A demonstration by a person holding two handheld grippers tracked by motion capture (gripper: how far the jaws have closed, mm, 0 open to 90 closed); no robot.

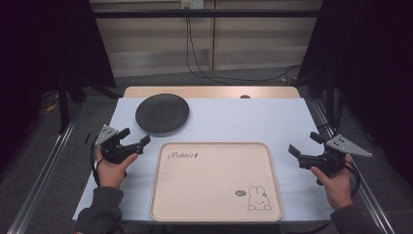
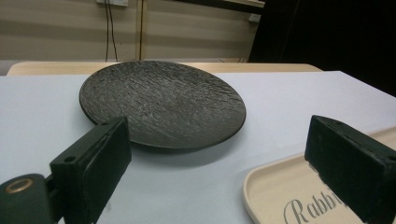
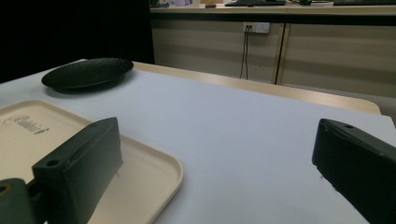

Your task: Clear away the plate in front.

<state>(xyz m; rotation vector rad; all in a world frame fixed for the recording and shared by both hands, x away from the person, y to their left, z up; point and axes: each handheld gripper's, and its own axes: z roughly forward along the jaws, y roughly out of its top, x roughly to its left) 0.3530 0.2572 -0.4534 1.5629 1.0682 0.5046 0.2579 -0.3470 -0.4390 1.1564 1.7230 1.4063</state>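
While I am holding both grippers low over the table, this is how things are lying:

Left gripper: I am holding my left gripper at the left side of the table, just off the left edge of the tray, and its jaws are standing wide apart with nothing between them.

Right gripper: I am holding my right gripper at the right side, a little off the right edge of the tray; its jaws are gaping too and gripping nothing.

Plate: the black plate is lying flat on the table's far left part, just beyond the tray's far left corner. My left jaws are pointing at it, and it is sitting close ahead of them without touching them.

Tray: the beige tray is lying flat at the near middle of the table, between my two grippers, and it is carrying a written word near its far left corner and a rabbit drawing near its near right corner.

Hands: my left hand and my right hand are gripping the handles from below.
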